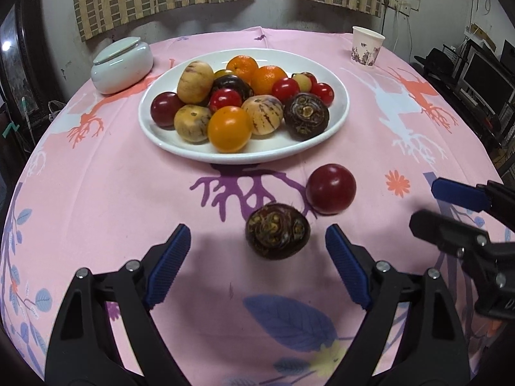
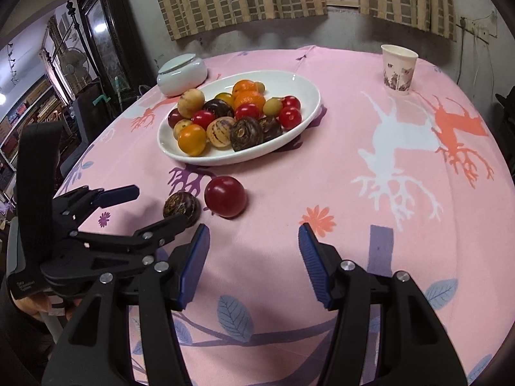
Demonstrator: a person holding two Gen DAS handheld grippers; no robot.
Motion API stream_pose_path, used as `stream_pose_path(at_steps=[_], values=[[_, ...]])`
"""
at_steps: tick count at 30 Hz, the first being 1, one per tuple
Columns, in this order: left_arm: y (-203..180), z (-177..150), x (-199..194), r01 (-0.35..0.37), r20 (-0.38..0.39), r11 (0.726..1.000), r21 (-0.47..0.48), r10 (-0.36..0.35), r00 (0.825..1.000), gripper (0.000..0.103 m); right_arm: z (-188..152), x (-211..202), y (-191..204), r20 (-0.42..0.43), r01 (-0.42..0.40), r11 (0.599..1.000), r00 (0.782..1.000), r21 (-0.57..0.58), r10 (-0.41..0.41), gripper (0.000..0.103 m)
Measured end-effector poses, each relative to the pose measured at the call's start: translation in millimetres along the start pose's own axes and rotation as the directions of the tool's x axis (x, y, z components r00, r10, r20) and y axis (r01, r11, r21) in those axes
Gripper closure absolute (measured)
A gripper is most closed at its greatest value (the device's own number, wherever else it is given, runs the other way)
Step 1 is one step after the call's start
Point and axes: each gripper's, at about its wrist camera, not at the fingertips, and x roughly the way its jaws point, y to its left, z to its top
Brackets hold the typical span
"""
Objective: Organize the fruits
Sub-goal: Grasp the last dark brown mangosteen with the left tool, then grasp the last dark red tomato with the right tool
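A white oval plate holds several fruits: oranges, red and yellow tomatoes, striped yellow melons, dark brown chestnuts. On the cloth in front of it lie a dark brown water chestnut and a dark red plum. My left gripper is open, its fingers either side of the chestnut, not touching it. My right gripper is open and empty, right of the plum.
A round table with a pink printed cloth. A pale lidded ceramic jar stands back left, a paper cup back right. Furniture and curtains surround the table.
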Motion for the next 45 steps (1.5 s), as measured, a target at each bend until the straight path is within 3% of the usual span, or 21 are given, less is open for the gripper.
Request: stream_pose_path(at_steps=[1,3,5,10,12,17,26,36,45], values=[[-0.2,1.6,3.5,0.003,-0.004,1.0,0.003,-0.003,1.0,0.024,-0.1,1.1,-1.4,-0.004,0.003,1.0,1.0,0.007,-0.003,0.045],[0.2,3.4,11.2,0.037,-0.027,0.999,-0.002,-0.037,0.999,0.043,0.0,1.7,-3.6,-0.004,0.002,1.0,1.0,0.016,-0.002,0.045],[1.9,2.0,19.1,0.079,-0.06,0.997,-0.022,-0.081,0.995,0.049,0.1,2.3,-5.0,-0.004,0.004,1.0,1.0,0.021,-0.004,0.045],[-3.6,-3.3,21.8,0.057,-0.038,0.998,0.017,-0.057,0.998,0.049,-0.4,4.5,-5.9,-0.006,0.003,1.0,1.0,0.025,-0.003,0.045],[-3.5,-3.5,21.5,0.067,-0.031,0.998,0.01,-0.067,0.997,0.057,-0.9,5.2,-6.0,-0.009,0.006,1.0,1.0,0.022,-0.006,0.045],[-2.6,-3.1,10.5,-0.012,-0.05,1.0,0.018,0.013,0.999,0.057,-2.3,8.7,-4.8,-0.017,0.013,1.0,1.0,0.019,-0.013,0.045],[29.3,-18.4,-27.1,-0.005,0.005,0.999,-0.039,0.006,1.0,0.057,-8.3,23.2,18.2,-0.036,0.05,0.997,0.998,-0.062,-0.052,0.045],[52.6,-23.5,-25.6,0.065,0.009,0.993,-0.099,-0.064,0.998,0.057,8.9,63.8,50.2,-0.104,0.116,0.982,0.986,-0.151,-0.133,0.045],[58.9,-23.0,-24.7,0.091,0.012,0.989,-0.116,-0.09,0.996,0.057,26.8,84.6,51.9,-0.099,0.113,0.986,0.987,-0.121,-0.126,0.045]])
